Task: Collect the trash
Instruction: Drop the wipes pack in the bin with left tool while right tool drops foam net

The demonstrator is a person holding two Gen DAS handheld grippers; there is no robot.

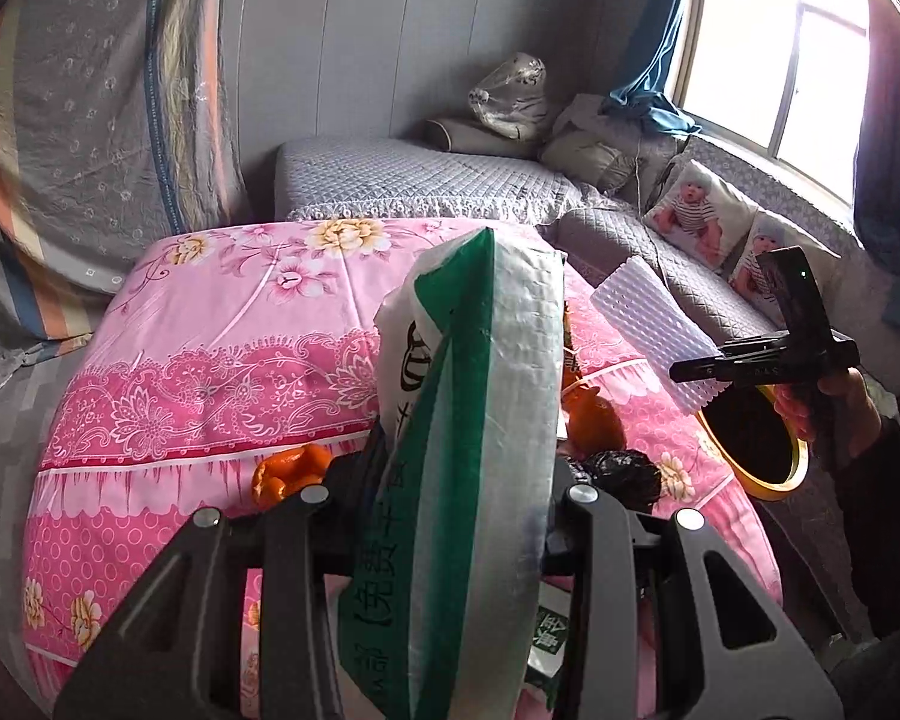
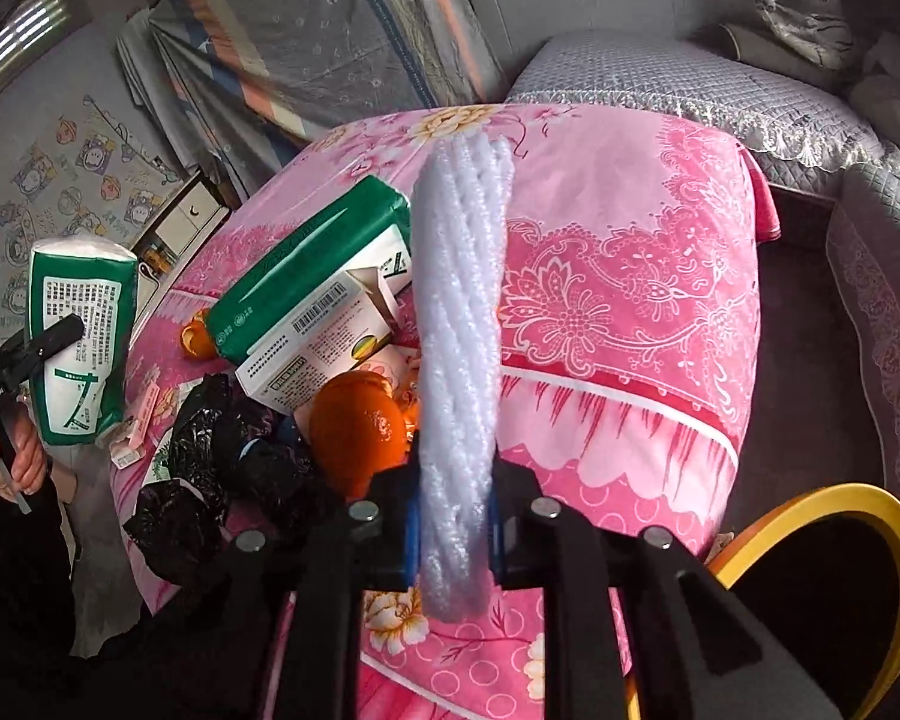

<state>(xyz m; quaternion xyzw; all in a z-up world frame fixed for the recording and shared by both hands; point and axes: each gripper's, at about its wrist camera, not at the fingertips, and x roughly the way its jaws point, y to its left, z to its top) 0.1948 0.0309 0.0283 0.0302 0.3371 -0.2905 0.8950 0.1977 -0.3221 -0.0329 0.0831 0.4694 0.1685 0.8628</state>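
Observation:
My left gripper (image 1: pixel 450 516) is shut on a green and white tissue pack (image 1: pixel 474 420), held up above the pink floral table; the pack also shows in the right wrist view (image 2: pixel 81 336). My right gripper (image 2: pixel 453 516) is shut on a white foam fruit net (image 2: pixel 459 348), which also shows in the left wrist view (image 1: pixel 648 330). On the pink cloth (image 2: pixel 630 300) lie an orange (image 2: pixel 357 432), orange peel (image 1: pixel 291 474), a crumpled black bag (image 2: pixel 210 468), a second green pack (image 2: pixel 312 276) and a white carton (image 2: pixel 318 348).
A yellow-rimmed bin (image 2: pixel 822 594) stands at the right of the table, below the right gripper; it also shows in the left wrist view (image 1: pixel 756 444). A grey quilted sofa (image 1: pixel 402 174) with cushions lies beyond. Folded bedding (image 1: pixel 90 138) stands at left.

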